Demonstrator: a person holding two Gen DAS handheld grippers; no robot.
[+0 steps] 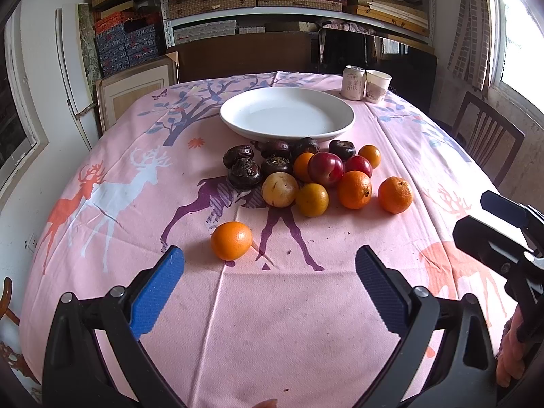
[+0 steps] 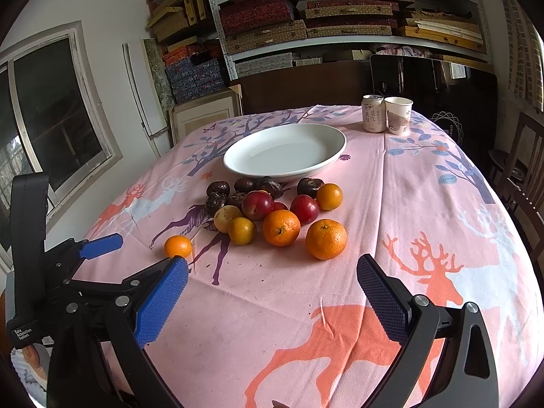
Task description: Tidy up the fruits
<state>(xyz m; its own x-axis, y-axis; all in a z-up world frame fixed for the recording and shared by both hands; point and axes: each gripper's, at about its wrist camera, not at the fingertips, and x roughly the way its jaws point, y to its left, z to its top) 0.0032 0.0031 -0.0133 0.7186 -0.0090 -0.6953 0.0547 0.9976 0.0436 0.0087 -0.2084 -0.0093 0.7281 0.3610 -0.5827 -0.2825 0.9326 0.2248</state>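
A white plate sits empty at the table's far middle. In front of it lies a pile of fruit: dark water chestnuts, red plums, a yellow fruit and several oranges. One orange lies apart, nearest me on the left. My left gripper is open and empty, just short of that lone orange. My right gripper is open and empty, short of the nearest right orange.
A drink can and a paper cup stand at the far right. A pink deer tablecloth covers the table. Wooden chairs stand at the right. Shelves of boxes are behind.
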